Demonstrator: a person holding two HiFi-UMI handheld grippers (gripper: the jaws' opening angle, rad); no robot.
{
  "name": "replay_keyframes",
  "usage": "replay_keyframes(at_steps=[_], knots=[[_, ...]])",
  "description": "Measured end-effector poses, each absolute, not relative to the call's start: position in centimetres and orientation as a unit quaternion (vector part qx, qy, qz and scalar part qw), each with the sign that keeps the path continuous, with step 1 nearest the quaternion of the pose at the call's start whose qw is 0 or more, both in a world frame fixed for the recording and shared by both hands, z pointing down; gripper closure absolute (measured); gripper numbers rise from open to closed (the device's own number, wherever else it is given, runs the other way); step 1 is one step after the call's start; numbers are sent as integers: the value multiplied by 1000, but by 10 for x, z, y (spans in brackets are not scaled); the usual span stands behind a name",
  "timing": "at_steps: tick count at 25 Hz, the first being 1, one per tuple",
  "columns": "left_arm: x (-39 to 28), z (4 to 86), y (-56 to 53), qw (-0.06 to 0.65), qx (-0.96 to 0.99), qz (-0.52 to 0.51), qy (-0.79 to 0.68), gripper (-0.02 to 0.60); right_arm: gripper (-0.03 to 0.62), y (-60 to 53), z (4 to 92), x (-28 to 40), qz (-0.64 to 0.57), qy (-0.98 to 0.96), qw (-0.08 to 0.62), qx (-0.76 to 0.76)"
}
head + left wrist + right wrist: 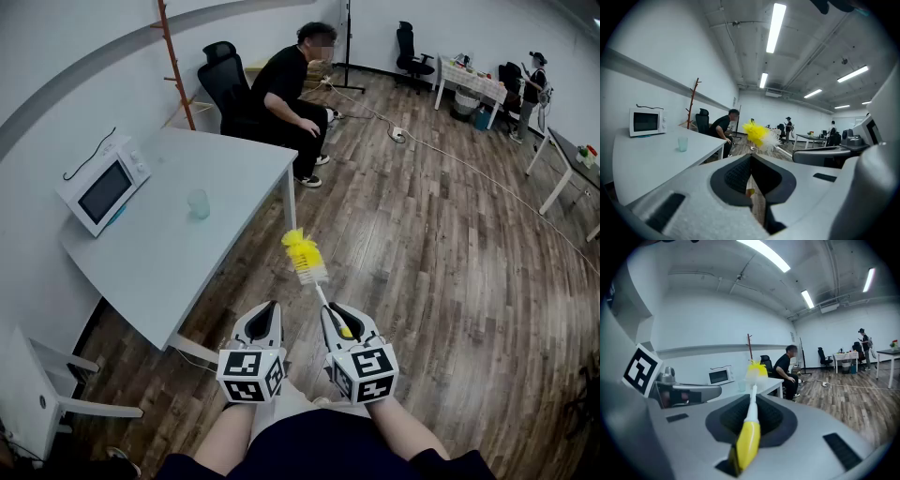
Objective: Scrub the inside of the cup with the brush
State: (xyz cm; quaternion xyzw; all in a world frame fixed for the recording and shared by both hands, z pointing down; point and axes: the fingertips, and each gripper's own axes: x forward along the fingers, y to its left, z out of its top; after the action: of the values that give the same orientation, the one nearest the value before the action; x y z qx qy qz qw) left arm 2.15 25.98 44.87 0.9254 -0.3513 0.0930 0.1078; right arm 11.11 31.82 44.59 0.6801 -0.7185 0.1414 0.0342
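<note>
Yellow brush (749, 434) sits clamped in the right gripper (341, 319) jaws; the left gripper (751, 174), closed on nothing, should first grasp the cup (199, 203) well ahead.

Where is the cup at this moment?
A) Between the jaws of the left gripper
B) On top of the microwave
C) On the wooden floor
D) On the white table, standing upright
D: the cup stands upright on the white table, to the right of the microwave and not touching it.
</note>
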Motion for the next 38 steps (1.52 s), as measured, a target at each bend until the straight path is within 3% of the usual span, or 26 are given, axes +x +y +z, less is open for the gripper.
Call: replay_keyframes(at_steps=[38], knots=[[50,482,227,154,915,121,-352,565,542,282,470,136,170,-715,55,676]])
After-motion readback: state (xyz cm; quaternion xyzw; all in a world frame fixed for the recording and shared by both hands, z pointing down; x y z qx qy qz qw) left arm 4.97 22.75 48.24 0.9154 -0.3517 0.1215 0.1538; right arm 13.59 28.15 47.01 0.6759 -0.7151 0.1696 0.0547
